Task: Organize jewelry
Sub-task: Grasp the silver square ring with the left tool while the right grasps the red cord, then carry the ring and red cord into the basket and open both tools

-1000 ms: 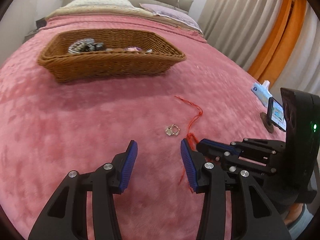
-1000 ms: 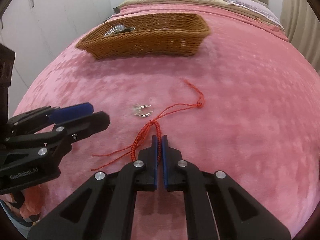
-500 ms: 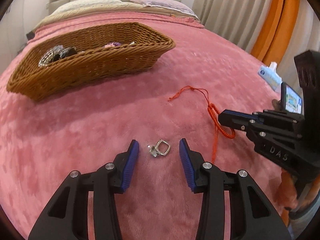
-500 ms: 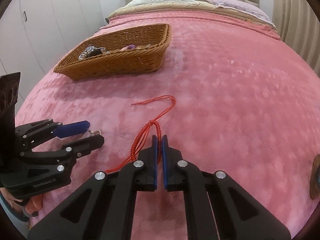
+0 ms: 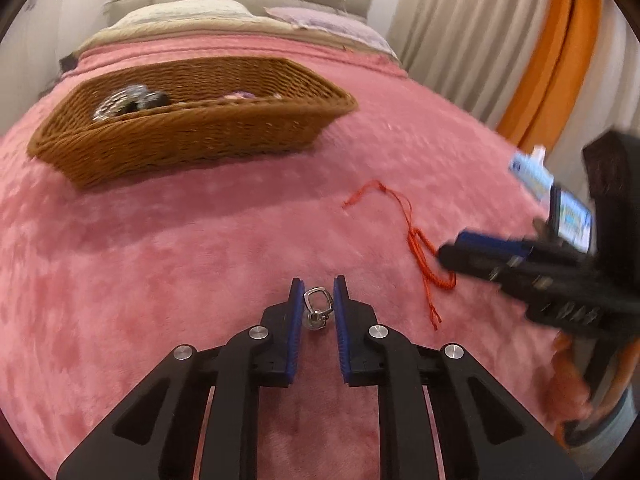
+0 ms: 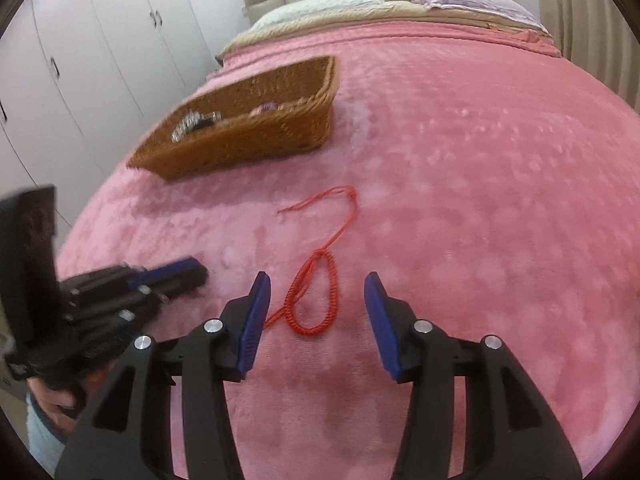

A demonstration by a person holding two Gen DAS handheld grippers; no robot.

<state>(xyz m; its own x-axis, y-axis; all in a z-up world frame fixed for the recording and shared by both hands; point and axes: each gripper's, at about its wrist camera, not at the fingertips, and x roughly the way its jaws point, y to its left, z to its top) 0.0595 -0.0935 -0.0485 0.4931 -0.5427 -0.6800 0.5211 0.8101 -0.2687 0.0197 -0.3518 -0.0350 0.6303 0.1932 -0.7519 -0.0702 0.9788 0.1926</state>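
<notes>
A small silver ring (image 5: 317,307) sits between the blue pads of my left gripper (image 5: 317,286), whose jaws have closed in on it and touch or nearly touch it. A red braided cord bracelet (image 6: 316,292) lies on the pink bedspread between the wide-open fingers of my right gripper (image 6: 316,280); it also shows in the left wrist view (image 5: 424,256). A brown wicker basket (image 5: 208,132) holding several jewelry pieces (image 5: 128,98) stands farther back; it also shows in the right wrist view (image 6: 256,128).
The pink bedspread (image 6: 480,200) covers the whole bed. Pillows (image 5: 192,12) lie at the headboard. A phone on a stand (image 5: 572,220) and a tissue pack (image 5: 532,172) sit at the right edge. White wardrobes (image 6: 80,60) stand to the left, curtains (image 5: 500,40) to the right.
My left gripper moved onto the ring and closed around it. My right gripper, which was shut on the red cord, has opened wide and the cord now lies loose between its fingers.
</notes>
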